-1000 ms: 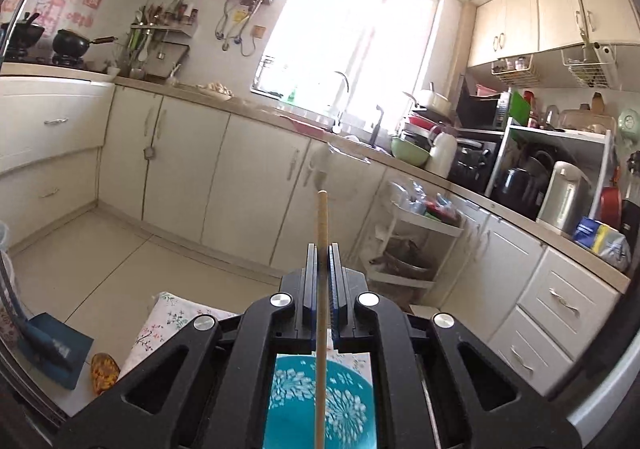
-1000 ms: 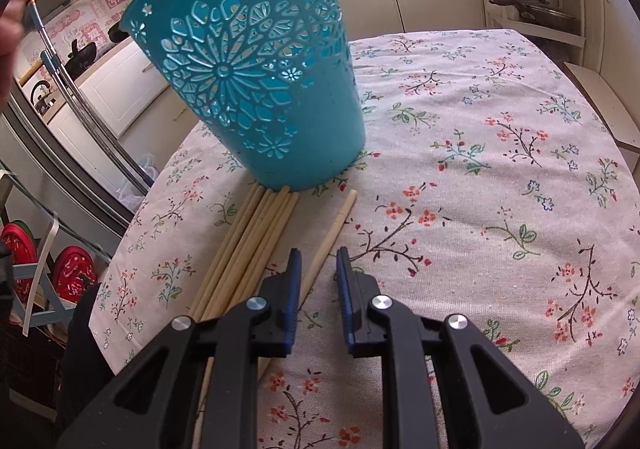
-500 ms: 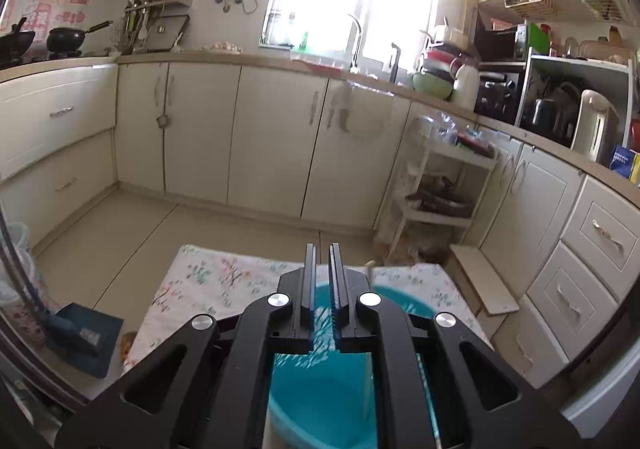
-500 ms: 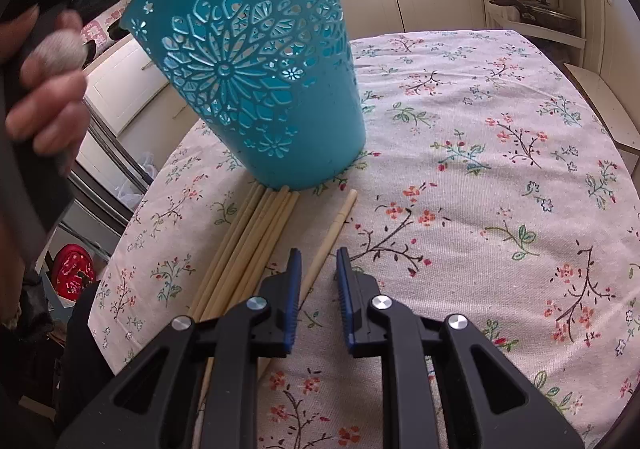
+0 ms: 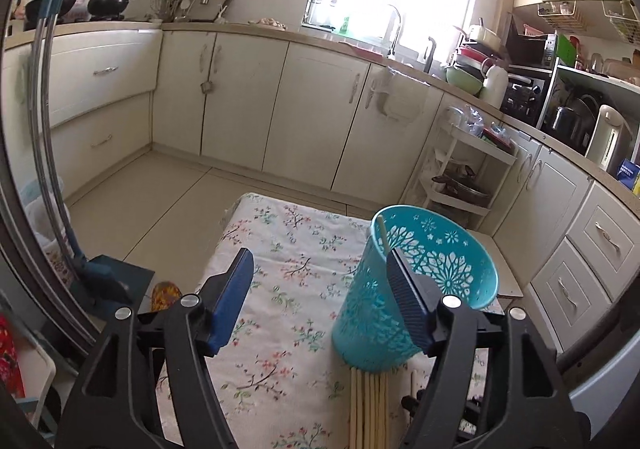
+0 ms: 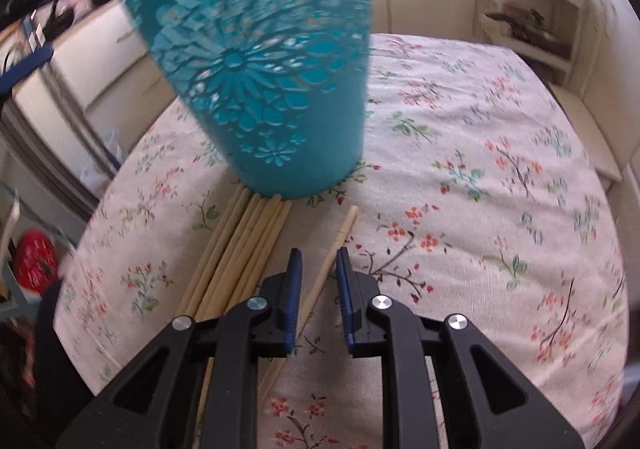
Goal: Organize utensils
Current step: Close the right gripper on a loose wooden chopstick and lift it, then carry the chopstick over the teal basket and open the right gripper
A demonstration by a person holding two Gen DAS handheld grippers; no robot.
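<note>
While my left gripper [image 5: 320, 301] hangs over the flowered tablecloth [image 5: 280, 249], its jaws have just been opening and now stand spread wide with nothing between them. The teal basket [image 5: 420, 289] sits at the lower right of that view, its near wall partly hidden behind my right-hand pad, and one chopstick [image 5: 383, 235] leans inside against its rim. Below the basket a bundle of chopsticks [image 5: 370, 405] runs off the bottom edge, so I cannot see their ends.

In the right wrist view the basket [image 6: 260, 69] fills the upper left, blurred and cut off at the top. My right gripper [image 6: 318, 261] has just been narrowing around a single chopstick [image 6: 340, 237] lying apart from the bundle [image 6: 244, 249]; a gap shows on each side, so the pads do not yet pinch it. Its lower end disappears under the gripper body.
</note>
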